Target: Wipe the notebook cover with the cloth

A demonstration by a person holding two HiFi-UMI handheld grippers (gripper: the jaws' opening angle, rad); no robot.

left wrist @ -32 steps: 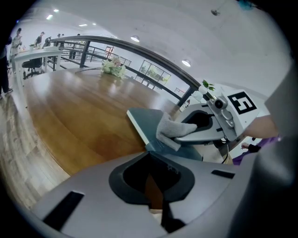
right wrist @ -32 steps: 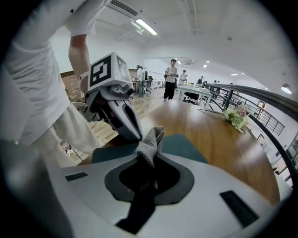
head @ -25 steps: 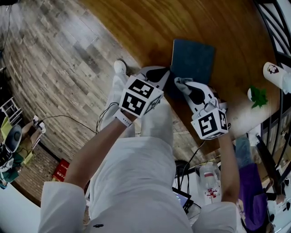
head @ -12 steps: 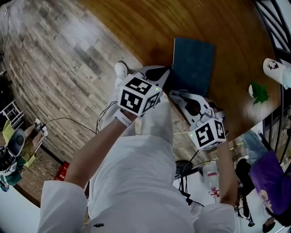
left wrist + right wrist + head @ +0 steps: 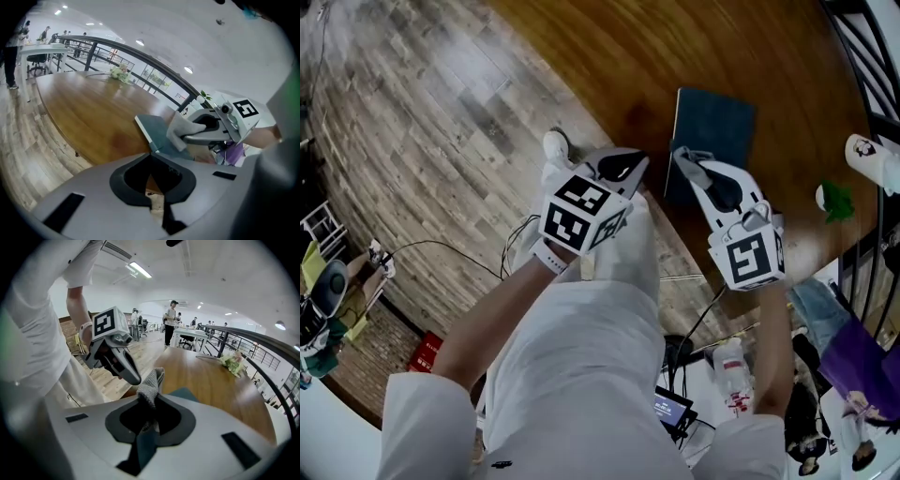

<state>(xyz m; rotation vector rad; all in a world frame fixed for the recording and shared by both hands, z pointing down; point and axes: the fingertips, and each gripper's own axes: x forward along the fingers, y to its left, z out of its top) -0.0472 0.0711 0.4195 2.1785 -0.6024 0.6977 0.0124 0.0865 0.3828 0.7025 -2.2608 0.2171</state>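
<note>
A dark teal notebook (image 5: 717, 136) lies flat near the edge of the wooden table (image 5: 609, 56). My right gripper (image 5: 682, 157) is shut on a small grey cloth (image 5: 151, 384), which sticks out past its tips. In the left gripper view the cloth (image 5: 180, 133) hangs at the near left corner of the notebook (image 5: 157, 131); contact cannot be told. My left gripper (image 5: 639, 161) is shut and holds nothing. It hovers just left of the notebook, off the table's edge. The right gripper view shows the left gripper (image 5: 123, 367) close by and a strip of notebook (image 5: 185, 393).
A white bottle (image 5: 865, 152) and a small green plant (image 5: 836, 199) stand at the table's right end by a dark railing (image 5: 862, 56). A bunch of flowers (image 5: 119, 72) lies at the far side of the table. The wooden floor (image 5: 412, 141) with cables is left; people stand far off.
The right gripper, with the cloth, drew back towards me and then moved forward again to the notebook's near left corner. The left gripper has stayed about where it was.
</note>
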